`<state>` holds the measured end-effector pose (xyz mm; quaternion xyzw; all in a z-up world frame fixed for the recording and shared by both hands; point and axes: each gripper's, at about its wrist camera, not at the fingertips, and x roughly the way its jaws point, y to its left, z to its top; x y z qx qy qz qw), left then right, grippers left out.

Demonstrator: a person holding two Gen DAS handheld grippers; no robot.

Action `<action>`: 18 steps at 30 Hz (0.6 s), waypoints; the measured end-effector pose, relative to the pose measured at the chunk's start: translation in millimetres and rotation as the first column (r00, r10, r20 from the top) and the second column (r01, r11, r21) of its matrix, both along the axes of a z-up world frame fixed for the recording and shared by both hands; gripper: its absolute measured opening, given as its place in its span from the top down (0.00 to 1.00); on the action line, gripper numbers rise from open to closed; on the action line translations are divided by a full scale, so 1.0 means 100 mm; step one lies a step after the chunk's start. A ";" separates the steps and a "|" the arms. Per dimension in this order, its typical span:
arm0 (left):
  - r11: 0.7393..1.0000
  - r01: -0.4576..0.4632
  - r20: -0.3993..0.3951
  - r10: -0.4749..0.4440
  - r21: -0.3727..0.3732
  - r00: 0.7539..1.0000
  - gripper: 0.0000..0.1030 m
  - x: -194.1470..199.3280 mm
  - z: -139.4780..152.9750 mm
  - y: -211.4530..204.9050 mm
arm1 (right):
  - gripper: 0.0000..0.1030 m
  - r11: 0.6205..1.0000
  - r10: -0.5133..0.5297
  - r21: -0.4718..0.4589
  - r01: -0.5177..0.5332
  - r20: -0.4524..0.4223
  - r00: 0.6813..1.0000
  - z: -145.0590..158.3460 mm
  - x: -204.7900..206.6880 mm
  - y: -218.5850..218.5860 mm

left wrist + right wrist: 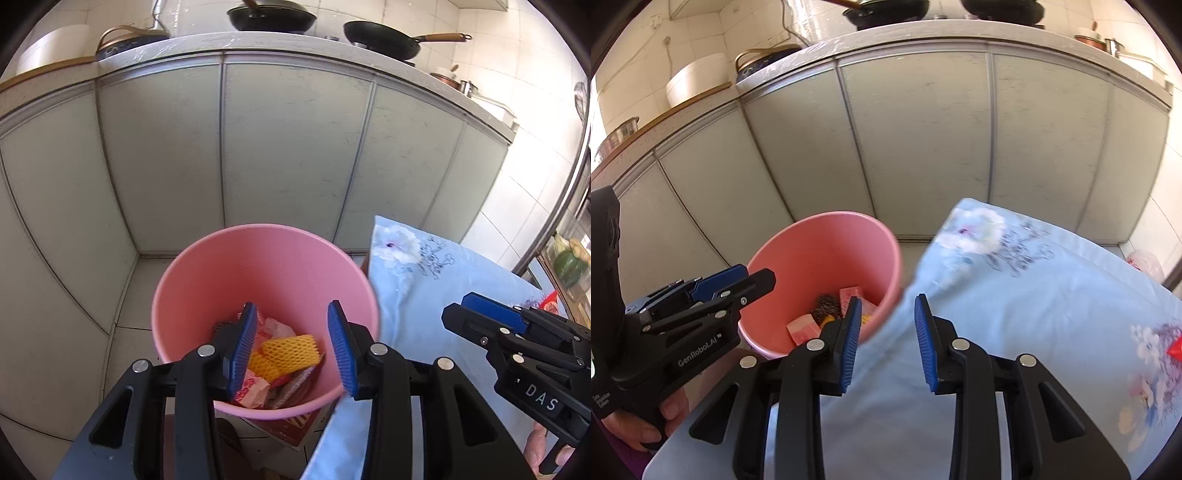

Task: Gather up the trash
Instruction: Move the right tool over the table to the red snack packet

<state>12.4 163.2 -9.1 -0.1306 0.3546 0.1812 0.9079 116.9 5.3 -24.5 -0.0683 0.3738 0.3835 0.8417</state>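
A pink bucket (pixel 207 280) stands on the floor beside the table and holds trash: a yellow foam net (pixel 291 349), pink wrappers (pixel 253 391) and a silvery wrapper (pixel 295 384). My left gripper (pixel 291 306) hangs over the bucket's mouth, open, with nothing between its blue pads. My right gripper (pixel 888 299) is open and empty over the blue floral tablecloth (pixel 1015 314), just right of the bucket (pixel 827 240). Each gripper shows in the other's view: the right gripper (pixel 454 314) and the left gripper (pixel 762 277). A red wrapper (pixel 1174 349) lies at the cloth's far right edge.
Grey cabinet doors (pixel 288 147) run behind the bucket under a counter with two black woks (pixel 271 18). The table's corner (pixel 380 229) sits close to the bucket's right rim. A brown printed box (pixel 291 424) lies under the bucket. A hand (pixel 635 428) holds the left gripper's handle.
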 end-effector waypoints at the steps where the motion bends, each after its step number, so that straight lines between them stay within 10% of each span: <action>1: 1.000 0.012 -0.001 -0.012 0.003 1.000 0.60 0.01 0.01 -0.06 | 0.71 1.000 -0.008 0.001 0.008 0.001 1.000 0.00 0.00 -0.05; 18: 0.964 0.263 -0.041 -0.261 0.044 0.964 0.57 0.31 -0.01 -1.09 | 0.59 0.962 -0.268 0.042 0.270 -0.039 0.963 -0.17 0.15 -1.36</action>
